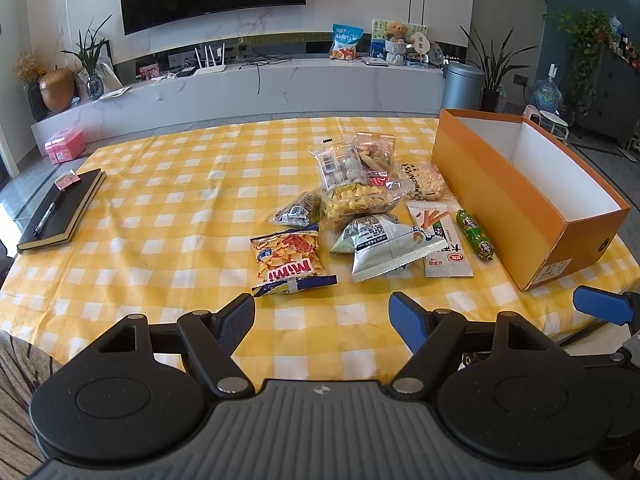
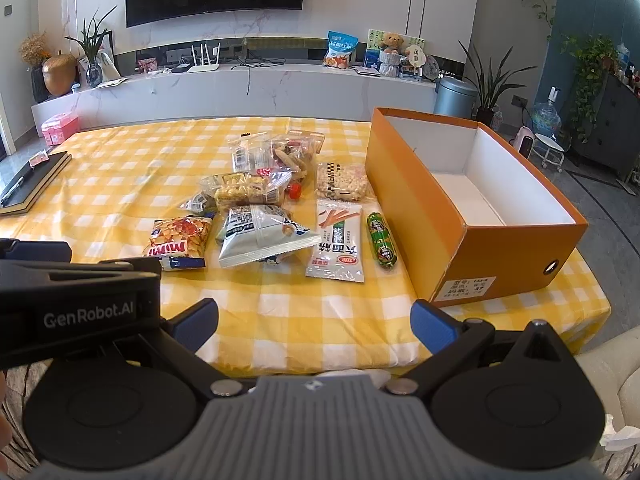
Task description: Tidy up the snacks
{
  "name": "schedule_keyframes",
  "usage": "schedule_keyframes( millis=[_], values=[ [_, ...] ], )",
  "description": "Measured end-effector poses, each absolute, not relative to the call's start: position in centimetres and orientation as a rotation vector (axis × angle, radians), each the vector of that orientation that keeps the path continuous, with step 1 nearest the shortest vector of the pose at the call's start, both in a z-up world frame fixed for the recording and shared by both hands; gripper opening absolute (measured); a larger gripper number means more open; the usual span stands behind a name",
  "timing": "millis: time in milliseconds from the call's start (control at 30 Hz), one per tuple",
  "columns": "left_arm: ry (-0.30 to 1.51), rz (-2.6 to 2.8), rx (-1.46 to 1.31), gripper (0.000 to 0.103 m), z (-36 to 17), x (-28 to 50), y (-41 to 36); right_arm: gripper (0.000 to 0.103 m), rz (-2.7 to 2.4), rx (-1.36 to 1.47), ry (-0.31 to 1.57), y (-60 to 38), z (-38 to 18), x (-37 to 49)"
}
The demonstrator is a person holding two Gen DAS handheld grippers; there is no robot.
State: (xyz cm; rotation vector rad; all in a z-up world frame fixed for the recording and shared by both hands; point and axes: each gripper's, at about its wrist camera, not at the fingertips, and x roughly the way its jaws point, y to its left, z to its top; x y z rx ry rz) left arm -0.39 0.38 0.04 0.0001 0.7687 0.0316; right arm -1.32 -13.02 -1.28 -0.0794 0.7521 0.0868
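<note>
1. Left wrist view: the left tongs (image 1: 322,320) hang wide apart over the near edge of the table (image 1: 160,208), holding nothing; their pads are ribbed blue rubber on black plastic arms.
2. Right wrist view: the right tongs (image 2: 314,326) are likewise spread wide and hold nothing.
3. A yellow-and-white checked cloth, slightly creased, covers the table.
4. The snacks (image 1: 360,208) lie in a loose heap at the middle of the cloth: crinkly clear bags and flat foil packets, partly overlapping.
5. Nearest the left tongs sits a glossy chip bag (image 1: 290,260) in orange with red lettering.
6. A flat white stick packet (image 2: 338,246) and a small green sausage (image 2: 383,246) lie side by side, just beside the box.
7. The orange cardboard box (image 2: 420,200), rectangular with a white inside, stands open right of the heap.
8. A black notebook (image 1: 60,210) with a pen on it lies well apart, far left.
</note>
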Motion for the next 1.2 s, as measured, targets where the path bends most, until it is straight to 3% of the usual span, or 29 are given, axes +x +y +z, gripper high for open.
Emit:
schedule_keyframes(
  millis=[1200],
  values=[
    [0.772,-0.001,-0.012,0.09,-0.31,-0.11,1.23,0.1,0.09,-0.086,0.746,-12.8,-1.47,-1.33]
  ],
)
